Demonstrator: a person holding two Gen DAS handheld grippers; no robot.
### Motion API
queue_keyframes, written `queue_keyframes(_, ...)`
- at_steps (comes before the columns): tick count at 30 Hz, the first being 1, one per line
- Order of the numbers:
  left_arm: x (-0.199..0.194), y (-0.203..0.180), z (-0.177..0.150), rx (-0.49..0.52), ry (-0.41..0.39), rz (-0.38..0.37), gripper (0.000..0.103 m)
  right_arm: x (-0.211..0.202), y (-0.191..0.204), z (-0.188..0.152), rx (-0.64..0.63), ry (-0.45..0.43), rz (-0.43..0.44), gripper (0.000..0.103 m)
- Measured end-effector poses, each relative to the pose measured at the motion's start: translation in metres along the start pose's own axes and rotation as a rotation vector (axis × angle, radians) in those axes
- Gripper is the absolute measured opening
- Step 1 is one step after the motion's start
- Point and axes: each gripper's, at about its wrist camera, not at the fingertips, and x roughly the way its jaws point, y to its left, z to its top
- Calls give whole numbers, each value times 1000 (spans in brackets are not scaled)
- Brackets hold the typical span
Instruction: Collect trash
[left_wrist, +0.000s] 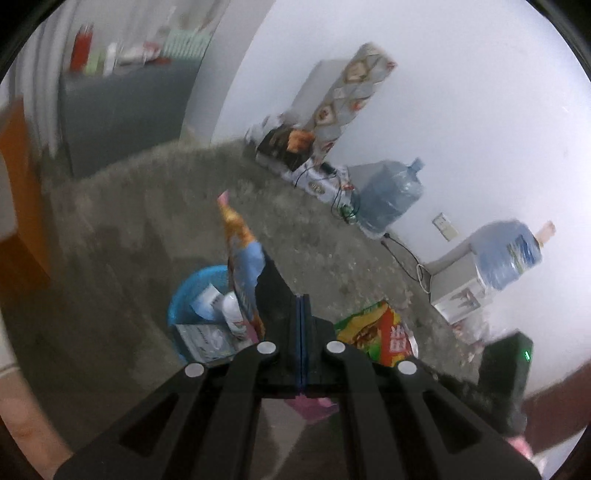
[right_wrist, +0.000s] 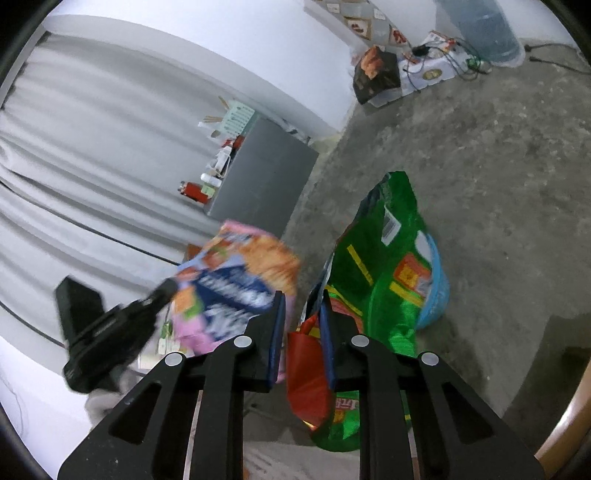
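Left gripper clenched on blue-orange snack bag, long axis toward 11 o'clock; blue basket at 10 o'clock, just beyond. Right gripper grasping green chip bag; basket rim at 2 o'clock, behind bag. Left looks nearer.

Grey concrete floor, white wall, grey cabinet, pale curtain

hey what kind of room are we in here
Probably a plain room in a home, maybe not fully finished: a bare concrete floor, large water jugs by the white wall, a grey cabinet with bottles on top, and long grey curtains.
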Motion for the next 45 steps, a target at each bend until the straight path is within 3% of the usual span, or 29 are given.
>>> queue_keyframes(4, 53, 9, 2, -30, 17, 73, 0, 6, -7, 2, 13, 10, -21, 18)
queue_keyframes(6, 89, 25, -7, -85, 99, 118, 1, 10, -12, 1, 24, 19, -37, 19)
queue_keyframes(7, 98, 32, -12, -107, 136, 125, 9, 12, -16, 0, 31, 26, -44, 18)
queue_keyframes(8, 110, 39, -18, -135, 188, 141, 27, 15, -18, 0, 35, 30, -51, 18)
queue_keyframes(9, 119, 47, -24, -170, 230, 167, 33, 17, -21, -1, 40, 37, -60, 18)
queue_keyframes(12, 117, 58, -31, -196, 238, 182, 35, 24, -27, -1, 37, 54, -79, 18)
queue_keyframes(21, 43, 66, -16, -156, 121, 202, 48, 77, -6, 9, -52, 114, -84, 18)
queue_keyframes(27, -19, 61, -22, -126, 46, 183, 52, 137, 11, 16, -170, 118, -177, 19)
queue_keyframes(28, -31, 60, -24, -118, 28, 182, 54, 150, 11, 15, -191, 124, -220, 22)
queue_keyframes(30, -51, 58, -28, -103, 4, 182, 57, 173, 5, 10, -210, 164, -266, 43)
queue_keyframes(33, -84, 57, -37, -88, -38, 187, 61, 198, -11, 0, -201, 256, -332, 44)
queue_keyframes(38, -136, 57, -57, -96, -124, 184, 64, 178, -27, -1, -137, 238, -325, 47)
queue_keyframes(45, -193, 52, -102, -48, -204, 246, 68, 106, -15, -7, -126, 156, -270, 48)
